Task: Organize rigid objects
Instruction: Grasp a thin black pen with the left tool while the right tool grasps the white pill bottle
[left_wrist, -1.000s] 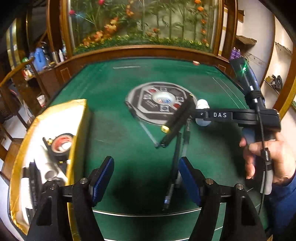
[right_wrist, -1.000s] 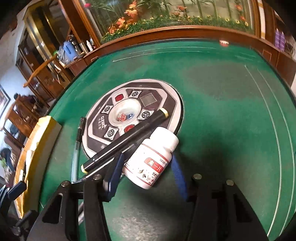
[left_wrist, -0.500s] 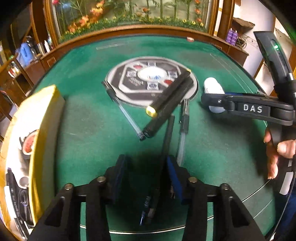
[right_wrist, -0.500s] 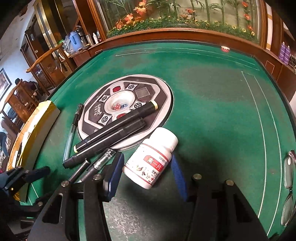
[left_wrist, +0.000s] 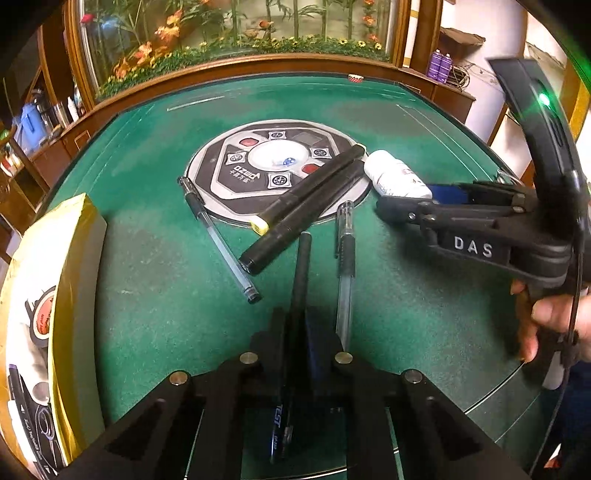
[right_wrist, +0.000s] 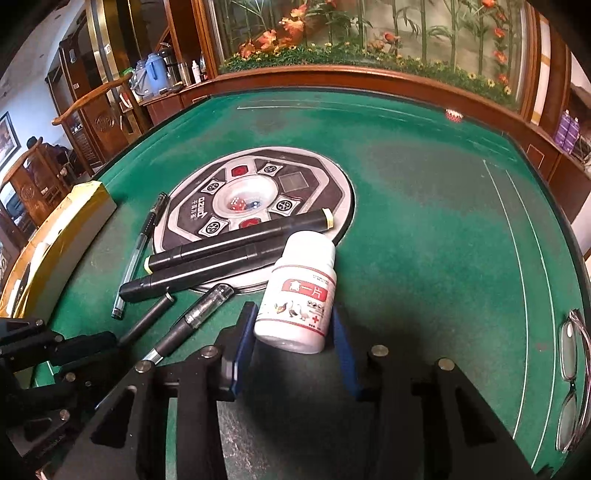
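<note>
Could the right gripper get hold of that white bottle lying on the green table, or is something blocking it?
Probably yes: the white bottle already lies between the closing jaws of the right gripper, with nothing between them; the black markers lie beside its cap.

The left hand-held gripper (left_wrist: 295, 325) points steeply down, its jaws clamped on a thin black pen (left_wrist: 300, 273), while the right hand-held gripper (right_wrist: 291, 325), gripped by a hand (left_wrist: 550, 325), is closing around a white bottle (right_wrist: 301, 295).

Beyond the green felt table's (right_wrist: 424, 229) far wooden edge, a glass-fronted display of artificial flowers (right_wrist: 369, 33); carved wooden chairs (right_wrist: 92, 122) and cabinets to the left.
</note>
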